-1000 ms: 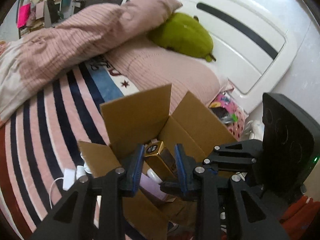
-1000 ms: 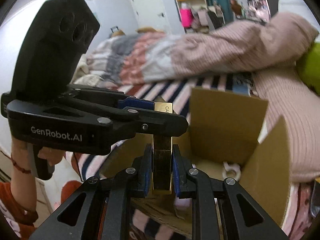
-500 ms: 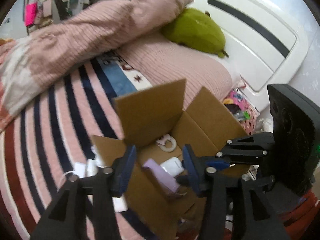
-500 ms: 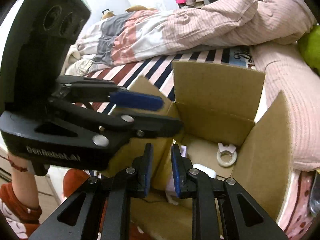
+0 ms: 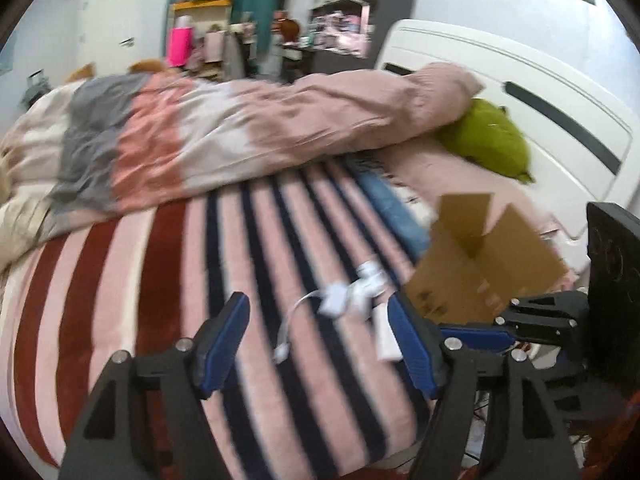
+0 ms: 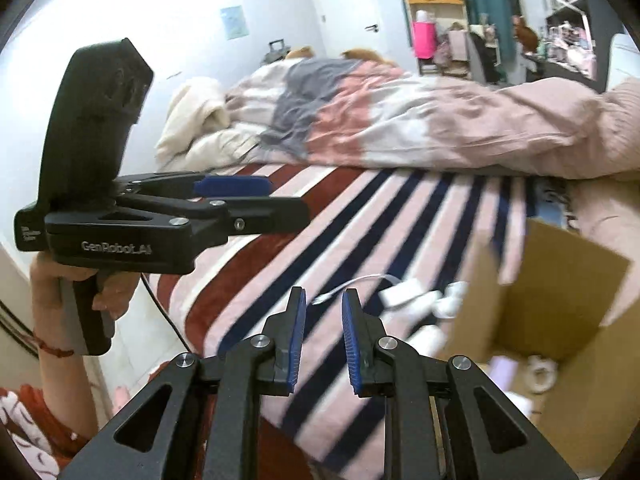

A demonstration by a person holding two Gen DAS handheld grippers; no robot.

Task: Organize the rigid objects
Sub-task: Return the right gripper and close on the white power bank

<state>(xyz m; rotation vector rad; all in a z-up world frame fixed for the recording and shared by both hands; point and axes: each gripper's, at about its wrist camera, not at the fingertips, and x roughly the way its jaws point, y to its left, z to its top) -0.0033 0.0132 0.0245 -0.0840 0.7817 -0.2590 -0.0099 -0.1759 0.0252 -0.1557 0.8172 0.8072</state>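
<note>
Plainly corrugated cardboard box (image 6: 560, 304), striped plush blanket (image 5: 240, 280)

Open brown cardboard box (image 6: 560, 312) on striped bed, flaps up, holding white ring-shaped item (image 6: 540, 372) and a lilac object (image 6: 502, 368); white chargers with cable (image 5: 352, 292) lie just beside it on the blanket

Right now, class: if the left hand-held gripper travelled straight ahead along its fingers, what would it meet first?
Probably the white charger and cable lying on the striped blanket, just ahead between the open fingers of the left hand-held gripper. Motion blur leaves depth uncertain.
</note>
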